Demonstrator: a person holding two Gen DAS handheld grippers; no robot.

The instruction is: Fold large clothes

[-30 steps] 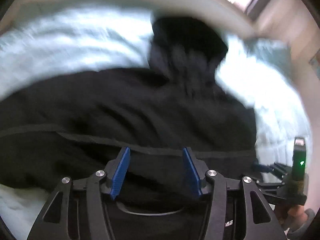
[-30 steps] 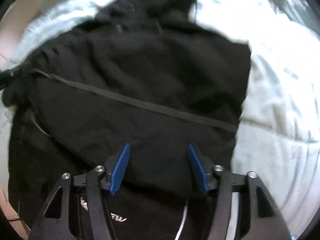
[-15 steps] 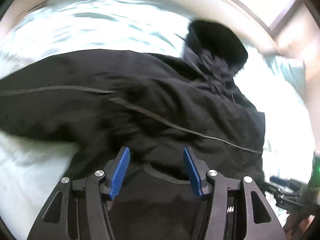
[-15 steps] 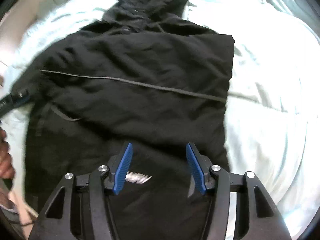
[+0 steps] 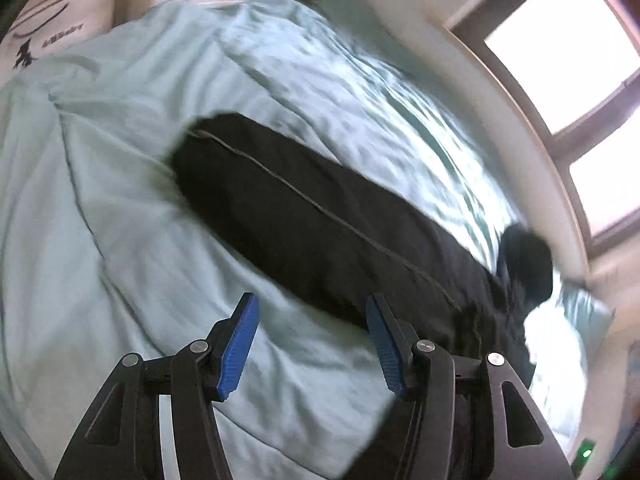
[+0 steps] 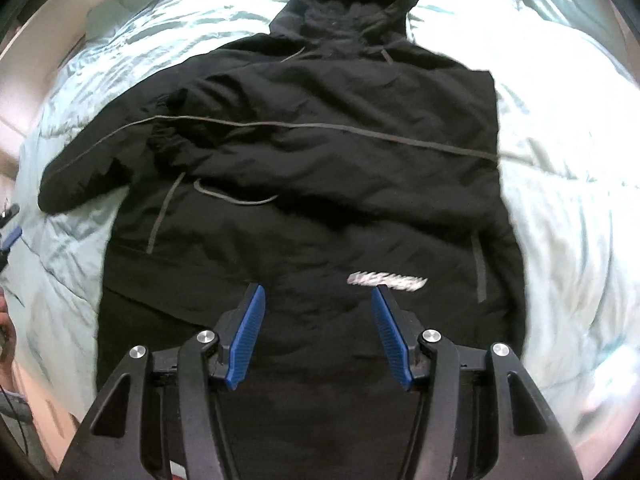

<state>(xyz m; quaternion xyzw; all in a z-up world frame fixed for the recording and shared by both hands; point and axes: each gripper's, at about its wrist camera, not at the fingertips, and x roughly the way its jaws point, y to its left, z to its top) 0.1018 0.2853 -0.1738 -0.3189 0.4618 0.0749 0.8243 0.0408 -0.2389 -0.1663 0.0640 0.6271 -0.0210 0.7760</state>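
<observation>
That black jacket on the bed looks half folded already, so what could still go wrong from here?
Two things, I'd guess. One sleeve still sticks out sideways past the black jacket, so it may get left out and spoil the shape. The sleeve already folded across the chest lies loose and puffy on a soft, rumpled duvet; it could slide off during the next fold. Both the left tool and right tool are open and holding nothing down.

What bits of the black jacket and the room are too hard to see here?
- White logo on the jacket, right wrist view: smeared by blur, unreadable.
- Jacket hem, right wrist view: hidden behind the right gripper.
- Hood, left wrist view: blurred, shape unclear.
- Box print, left wrist view: small and blurred, partly behind the bedding.
</observation>
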